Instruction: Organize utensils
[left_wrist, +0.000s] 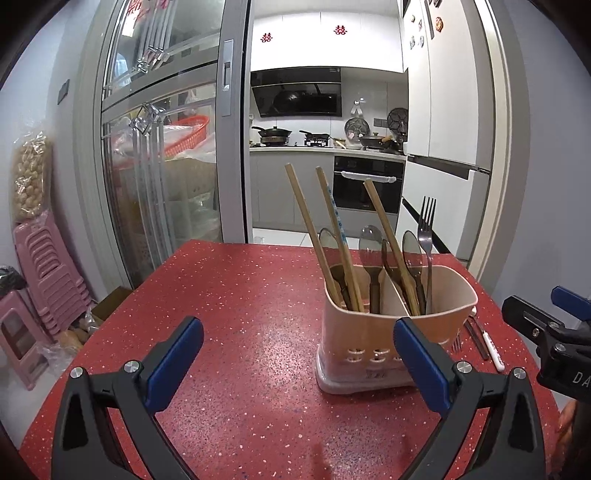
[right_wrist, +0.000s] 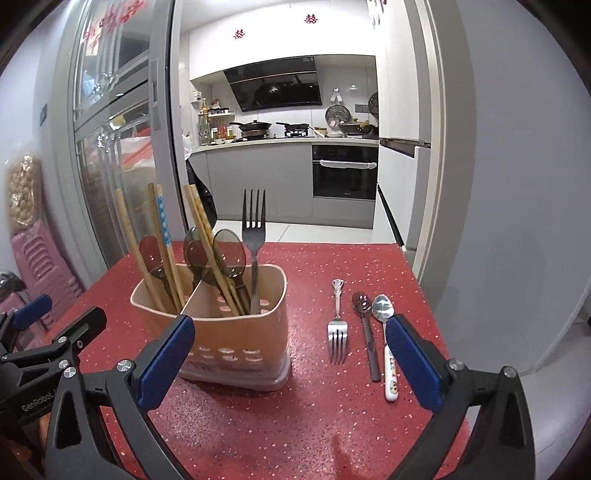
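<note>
A pink two-compartment utensil holder (left_wrist: 391, 328) (right_wrist: 236, 332) stands on the red speckled table (left_wrist: 240, 302) (right_wrist: 325, 413). It holds wooden chopsticks (left_wrist: 306, 229) (right_wrist: 162, 236), dark spoons (right_wrist: 227, 254) and a dark fork (left_wrist: 426, 229) (right_wrist: 254, 229). A silver fork (right_wrist: 337, 328), a dark spoon (right_wrist: 365, 332) and a white-handled spoon (right_wrist: 384, 332) lie on the table right of the holder. My left gripper (left_wrist: 299, 365) is open and empty, just in front of the holder. My right gripper (right_wrist: 290, 365) is open and empty, between the holder and the loose utensils.
The table's far edge faces an open kitchen doorway (right_wrist: 295, 184). A glass sliding door (left_wrist: 159, 147) stands at the left, with pink stools (left_wrist: 48, 266) stacked by the wall. The other gripper shows at each view's edge (left_wrist: 546, 332) (right_wrist: 44, 343).
</note>
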